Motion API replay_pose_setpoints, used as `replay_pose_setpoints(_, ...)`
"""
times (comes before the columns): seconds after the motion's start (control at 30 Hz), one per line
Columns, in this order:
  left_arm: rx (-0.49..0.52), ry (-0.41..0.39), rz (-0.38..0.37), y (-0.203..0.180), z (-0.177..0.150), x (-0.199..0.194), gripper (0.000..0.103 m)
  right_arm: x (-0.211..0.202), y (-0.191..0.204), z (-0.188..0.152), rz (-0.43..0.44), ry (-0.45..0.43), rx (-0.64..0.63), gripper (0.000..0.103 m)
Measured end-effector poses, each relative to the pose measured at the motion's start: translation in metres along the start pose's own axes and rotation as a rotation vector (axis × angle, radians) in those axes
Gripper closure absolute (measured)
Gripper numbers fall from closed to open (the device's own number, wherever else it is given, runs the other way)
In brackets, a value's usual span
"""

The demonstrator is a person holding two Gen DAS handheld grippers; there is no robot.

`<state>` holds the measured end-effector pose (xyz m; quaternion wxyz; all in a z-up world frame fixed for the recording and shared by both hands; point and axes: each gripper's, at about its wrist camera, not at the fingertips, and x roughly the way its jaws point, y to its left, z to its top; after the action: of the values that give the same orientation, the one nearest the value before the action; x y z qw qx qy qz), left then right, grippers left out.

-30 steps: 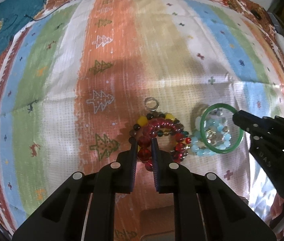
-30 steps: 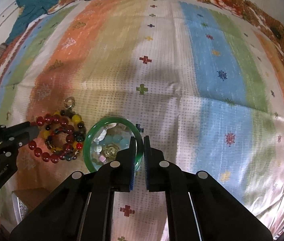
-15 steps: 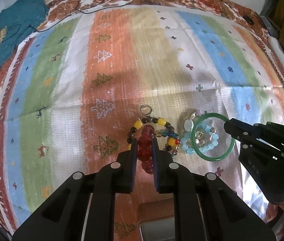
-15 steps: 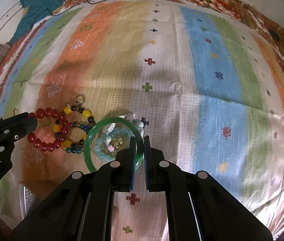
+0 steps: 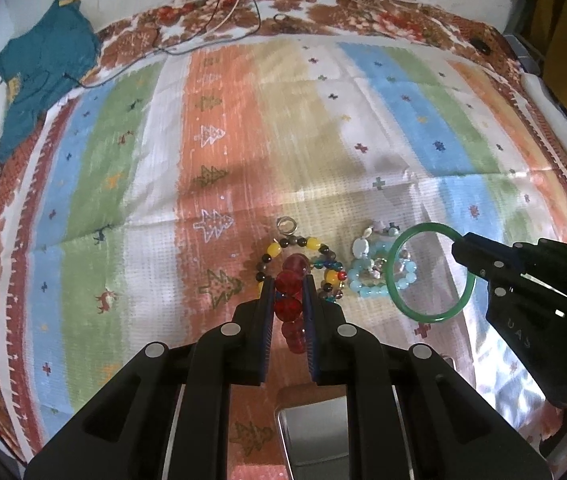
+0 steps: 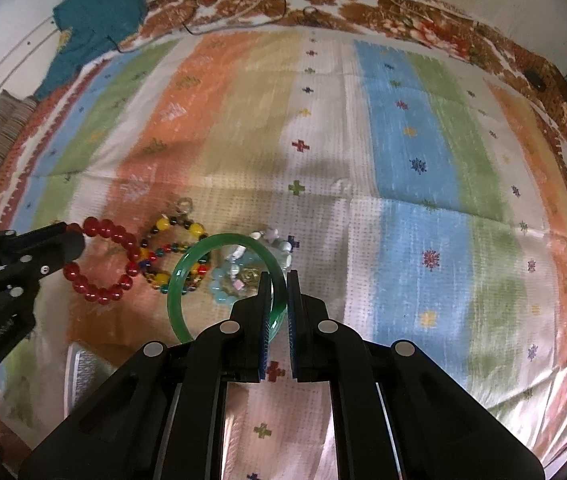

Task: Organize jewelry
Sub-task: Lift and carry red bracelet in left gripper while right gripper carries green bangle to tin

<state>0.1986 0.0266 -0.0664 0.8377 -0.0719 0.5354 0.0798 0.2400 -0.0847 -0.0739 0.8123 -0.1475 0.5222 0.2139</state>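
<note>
Through the left wrist camera, your left gripper is clenched on the red bead bracelet, whose beads run up between the fingers, clear of the striped cloth. Just beyond lie the multicoloured bead bracelet and, to its right, the pale blue bead bracelet, both on the cloth. At the right edge your right gripper holds the green bangle by its far rim. A metal tray shows near you, below the gripper fingers, and a small silver ring lies just beyond the beads.

Through the right wrist camera, your right gripper is clamped on the green bangle, which hangs raised over the pale blue beads. Your left gripper comes in from the left with the red bracelet looped from its tip. A corner of the tray sits at the near left.

You look to be mid-lift with one piece in each tool. The next move is probably to carry both back toward the tray and let go only once each is over it; keep the dangling red loop from snagging the beads left on the cloth.
</note>
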Motion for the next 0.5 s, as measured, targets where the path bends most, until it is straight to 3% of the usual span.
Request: replay_pose_setpoints(0.5,-0.008,-0.080,-0.058,-0.001,-0.022,-0.048,0.090,-0.028,0.015,-0.021,0.011,-0.051,-0.036,0.094)
